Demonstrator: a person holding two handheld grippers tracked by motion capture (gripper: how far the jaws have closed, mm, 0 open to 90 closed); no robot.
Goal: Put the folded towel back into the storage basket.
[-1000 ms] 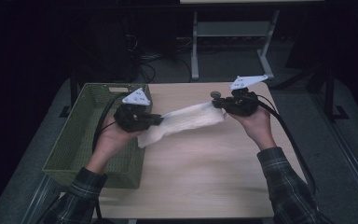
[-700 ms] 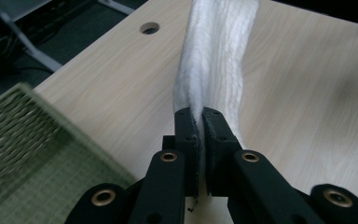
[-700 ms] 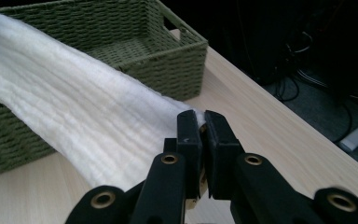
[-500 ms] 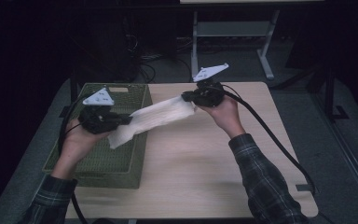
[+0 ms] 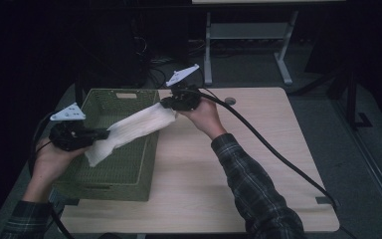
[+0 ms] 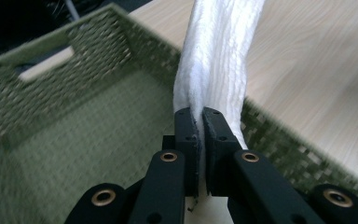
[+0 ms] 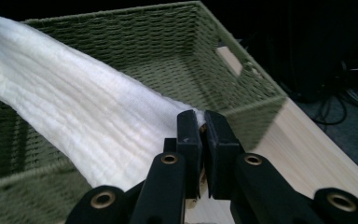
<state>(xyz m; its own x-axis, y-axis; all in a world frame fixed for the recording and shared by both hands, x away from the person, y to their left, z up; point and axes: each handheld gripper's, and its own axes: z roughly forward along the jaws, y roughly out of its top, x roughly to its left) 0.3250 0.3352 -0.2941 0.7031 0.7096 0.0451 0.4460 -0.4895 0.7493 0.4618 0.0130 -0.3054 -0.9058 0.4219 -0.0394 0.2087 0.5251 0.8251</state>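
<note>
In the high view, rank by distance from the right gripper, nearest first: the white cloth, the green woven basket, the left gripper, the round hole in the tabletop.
1. White textured cloth: clamped in the right gripper.
2. Green woven basket and round grommet hole: basket rim leftward, hole rightward; too close to call.
3. Left gripper: at the cloth's far end.

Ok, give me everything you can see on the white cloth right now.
The white cloth looks like soft, crinkled woven fabric, folded into a long band. It hangs stretched in the air, slanting over the green woven basket. The left gripper pinches its lower end, where a loose corner droops toward the basket floor; the right gripper pinches the higher end near the basket's far right corner. In both gripper views the jaws are closed on it.
</note>
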